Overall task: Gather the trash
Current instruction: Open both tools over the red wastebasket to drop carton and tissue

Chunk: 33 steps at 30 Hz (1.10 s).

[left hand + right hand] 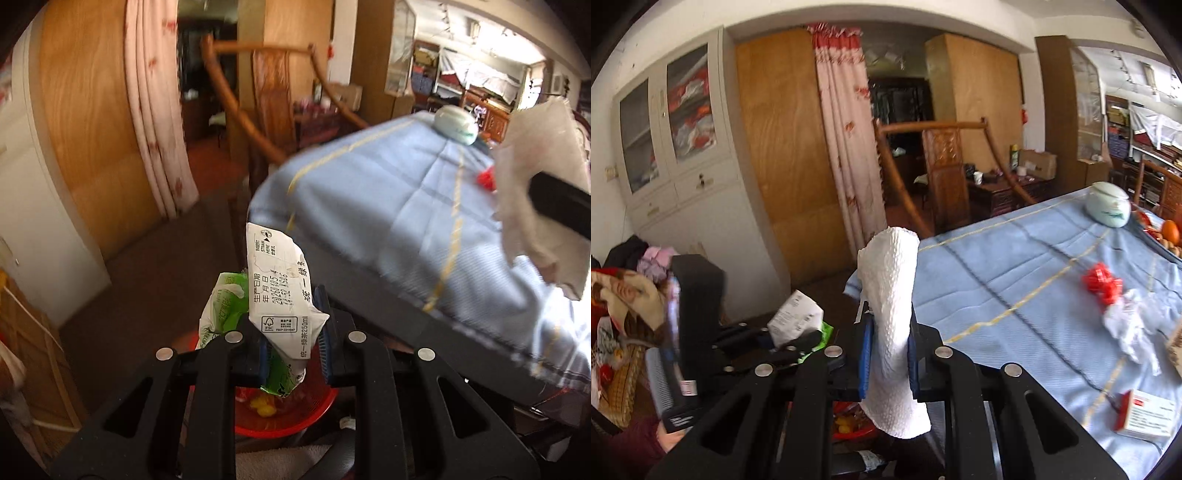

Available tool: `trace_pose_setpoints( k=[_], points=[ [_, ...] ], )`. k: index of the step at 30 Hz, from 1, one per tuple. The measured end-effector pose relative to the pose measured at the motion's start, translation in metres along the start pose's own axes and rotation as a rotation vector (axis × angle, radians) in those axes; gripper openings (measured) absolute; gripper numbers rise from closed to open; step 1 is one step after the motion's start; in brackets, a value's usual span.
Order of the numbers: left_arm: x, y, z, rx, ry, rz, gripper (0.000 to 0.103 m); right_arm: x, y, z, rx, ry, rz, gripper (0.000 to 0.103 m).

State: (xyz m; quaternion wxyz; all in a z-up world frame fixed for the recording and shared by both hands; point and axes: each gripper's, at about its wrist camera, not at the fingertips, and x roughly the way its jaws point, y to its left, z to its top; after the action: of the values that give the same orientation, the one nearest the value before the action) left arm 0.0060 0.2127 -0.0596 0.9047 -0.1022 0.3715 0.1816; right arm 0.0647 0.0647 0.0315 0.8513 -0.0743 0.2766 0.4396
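The left gripper [293, 328] pinches a crumpled drink carton [280, 295] above the red basket [291, 421], so I'd centre it before letting go, then bring over the right gripper [888, 360], clamped on a paper towel [892, 317].

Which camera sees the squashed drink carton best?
The left wrist view: the carton sits close between the left gripper's pads, its print readable. The right wrist view shows it small and off to the left.

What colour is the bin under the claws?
Red bin, best seen in the left wrist view.
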Motion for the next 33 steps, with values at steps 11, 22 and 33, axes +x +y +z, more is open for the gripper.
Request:
trace_pose_setpoints(
  k=[11, 22, 33],
  points=[
    [0.048, 0.067, -0.017, -0.169, 0.127, 0.119, 0.085, 0.084, 0.025, -0.019, -0.014, 0.211, 0.017, 0.017],
    [0.058, 0.164, -0.033, -0.538, 0.201, 0.248, 0.087, 0.138, 0.072, -0.045, -0.100, 0.368, 0.092, 0.026],
    [0.063, 0.149, -0.030, -0.497, 0.189, 0.252, 0.087, 0.123, 0.057, -0.038, -0.046, 0.313, 0.043, 0.059]
  ],
)
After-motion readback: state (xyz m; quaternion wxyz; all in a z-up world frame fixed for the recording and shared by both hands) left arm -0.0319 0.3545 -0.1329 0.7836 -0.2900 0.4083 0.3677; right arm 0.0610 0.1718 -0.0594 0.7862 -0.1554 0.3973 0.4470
